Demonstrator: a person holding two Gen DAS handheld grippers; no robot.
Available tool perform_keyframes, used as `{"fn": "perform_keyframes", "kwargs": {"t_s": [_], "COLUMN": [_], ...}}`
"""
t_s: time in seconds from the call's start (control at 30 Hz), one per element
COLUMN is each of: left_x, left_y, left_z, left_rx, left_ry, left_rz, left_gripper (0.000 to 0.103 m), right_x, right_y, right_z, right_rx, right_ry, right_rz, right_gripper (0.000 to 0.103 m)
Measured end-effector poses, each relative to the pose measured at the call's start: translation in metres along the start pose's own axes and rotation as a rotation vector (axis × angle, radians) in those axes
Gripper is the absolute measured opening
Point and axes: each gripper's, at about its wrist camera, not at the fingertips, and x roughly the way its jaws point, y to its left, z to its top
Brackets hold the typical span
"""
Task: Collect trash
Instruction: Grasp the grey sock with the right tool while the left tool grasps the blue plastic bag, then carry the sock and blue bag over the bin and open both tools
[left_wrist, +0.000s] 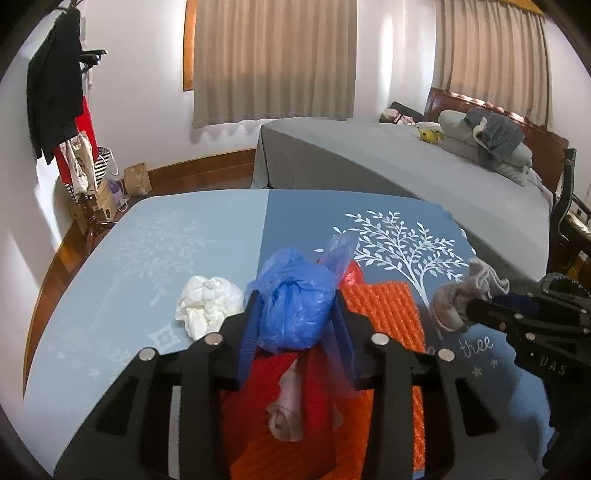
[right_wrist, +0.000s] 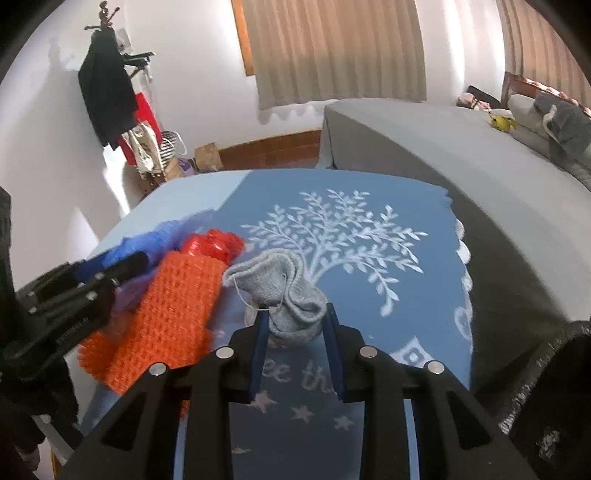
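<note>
L gripper (left_wrist: 297, 314) clamped on a crumpled blue plastic bag (left_wrist: 295, 310), pads pressing both sides, bag bulging out between them; thin glossy film, loose tail sticking up toward the tree print. R gripper (right_wrist: 293, 325) pinched on a grey knit rag (right_wrist: 280, 288), soft ribbed fabric, bunched, loose thread hanging off it; rag seems slightly off the cloth, can't tell for sure. Between the two: orange waffle-textured mat (right_wrist: 166, 317), flat, bumpy grid, w/ a red ribbed plastic piece (right_wrist: 212, 245) at its far end, both hard against the bag and just beside the rag, so it crowds both grips. White crumpled tissue wad (left_wrist: 207, 306) lies just left of the L gripper, apart from the bag. All on a table w/ two-tone blue tablecloth (left_wrist: 184, 229), white tree print, scalloped lace edge on the right. Far half of cloth is bare. Grey bed (left_wrist: 369, 162) close behind the far table edge. Coat rack w/ bags (left_wrist: 70, 122) in the left corner, well apart.
</note>
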Motion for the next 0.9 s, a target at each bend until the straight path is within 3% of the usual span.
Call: {"fn": "perform_keyframes", "kwargs": {"t_s": [0.2,0.33,0.43,0.67,0.9], "left_x": [-0.011,-0.019,-0.024,-0.036,-0.054], "left_y": [0.001,0.0,-0.001,-0.005,-0.016], "left_z": [0.002,0.003,0.005,0.009,0.015], "left_rx": [-0.017,-0.021,-0.026,-0.021,-0.005], "left_ry": [-0.038,-0.061,-0.078,-0.117,-0.163], "left_rz": [0.002,0.002,-0.005,-0.01,-0.021], "left_gripper": [0.031,0.03,0.029,0.029,0.029], "right_x": [0.009,0.016,0.023,0.021,-0.014], "right_y": [-0.002,-0.002,-0.003,-0.009,-0.011], "right_z": [-0.005,-0.005,-0.003,-0.008,0.003], "right_rx": [0.008,0.012,0.02,0.032,0.053], "right_ry": [0.028,0.036,0.05,0.053,-0.029], "right_rz": [0.006,0.004,0.001,0.015,0.028], "right_gripper": [0.035,0.051,0.055,0.041,0.04]}}
